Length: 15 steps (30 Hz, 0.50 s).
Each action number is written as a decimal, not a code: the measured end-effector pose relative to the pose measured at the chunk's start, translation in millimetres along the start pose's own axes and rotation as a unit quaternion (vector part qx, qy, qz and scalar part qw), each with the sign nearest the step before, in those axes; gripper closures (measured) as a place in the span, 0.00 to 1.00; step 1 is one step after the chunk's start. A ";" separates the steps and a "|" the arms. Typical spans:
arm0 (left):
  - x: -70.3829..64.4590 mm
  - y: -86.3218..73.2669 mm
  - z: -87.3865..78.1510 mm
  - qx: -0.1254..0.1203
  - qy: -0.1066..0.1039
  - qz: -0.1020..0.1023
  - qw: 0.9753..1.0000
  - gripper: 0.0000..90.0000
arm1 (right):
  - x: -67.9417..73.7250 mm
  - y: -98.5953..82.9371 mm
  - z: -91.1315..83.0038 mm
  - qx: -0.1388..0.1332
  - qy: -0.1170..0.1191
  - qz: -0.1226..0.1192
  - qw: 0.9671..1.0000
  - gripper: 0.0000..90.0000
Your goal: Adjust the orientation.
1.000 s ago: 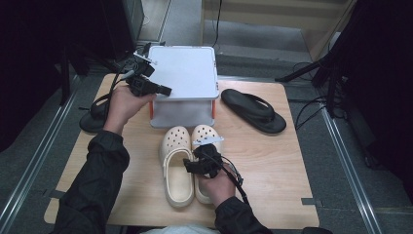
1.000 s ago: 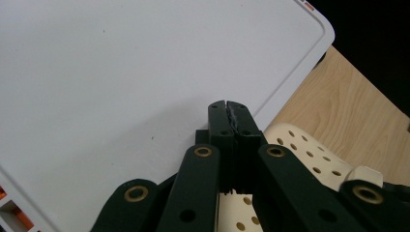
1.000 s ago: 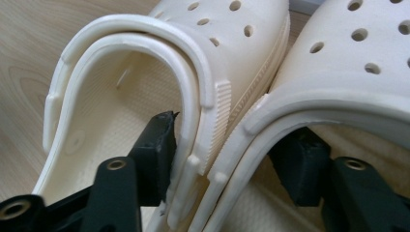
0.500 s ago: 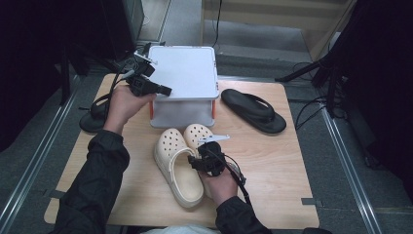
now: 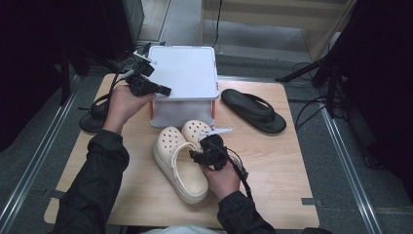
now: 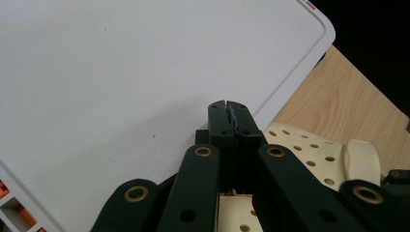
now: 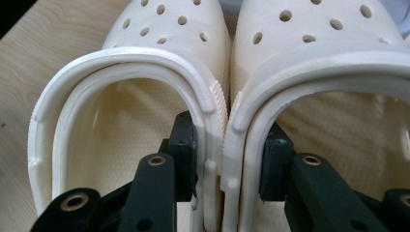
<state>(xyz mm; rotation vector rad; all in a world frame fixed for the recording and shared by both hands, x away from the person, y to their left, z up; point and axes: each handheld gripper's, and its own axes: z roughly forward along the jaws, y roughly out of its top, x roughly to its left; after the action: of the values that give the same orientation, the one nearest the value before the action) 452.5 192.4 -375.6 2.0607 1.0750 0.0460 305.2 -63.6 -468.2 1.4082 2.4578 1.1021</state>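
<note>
Right gripper view has my right gripper (image 7: 227, 159) pinching both inner walls of the cream foam clogs (image 5: 181, 161) together, mid-table before the white-lidded storage box (image 5: 185, 73). Light, springy, slightly slippery, I judge; toes point boxward, long axes slanting. Left gripper (image 6: 227, 118) hovers pressed together, empty.

A light wooden table (image 5: 272, 165) stands on a grey floor (image 5: 243, 29). Metal rails run along the floor at 9 o'clock (image 5: 29, 170) and 3 o'clock (image 5: 341, 151). Toward 12 o'clock a pale wooden panel (image 5: 272, 12) crosses the far side. Dark shapes, too dim to tell apart, fill the corners at 10 o'clock and 2 o'clock, with black cables (image 5: 304, 109) trailing beside the table's right edge.
</note>
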 end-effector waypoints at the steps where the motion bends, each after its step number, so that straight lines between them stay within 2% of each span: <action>1: 0.0 0.0 0.0 0.000 0.000 0.000 1.000 1.00 | -0.1 2.1 -0.5 -0.002 0.000 -0.002 1.000 0.74; 6: -0.4 0.1 0.0 0.001 0.002 0.000 1.000 1.00 | -0.7 17.3 2.2 -0.001 0.002 -0.012 1.000 0.74; 15: 0.1 -0.1 0.1 0.000 0.000 -0.001 1.000 1.00 | -1.0 48.3 23.3 -0.004 0.003 -0.026 1.000 0.74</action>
<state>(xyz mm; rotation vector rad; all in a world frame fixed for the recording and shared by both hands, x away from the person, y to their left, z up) 452.5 192.5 -375.6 2.0592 1.0778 0.0449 349.8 -36.9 -455.0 1.3326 2.4769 1.1049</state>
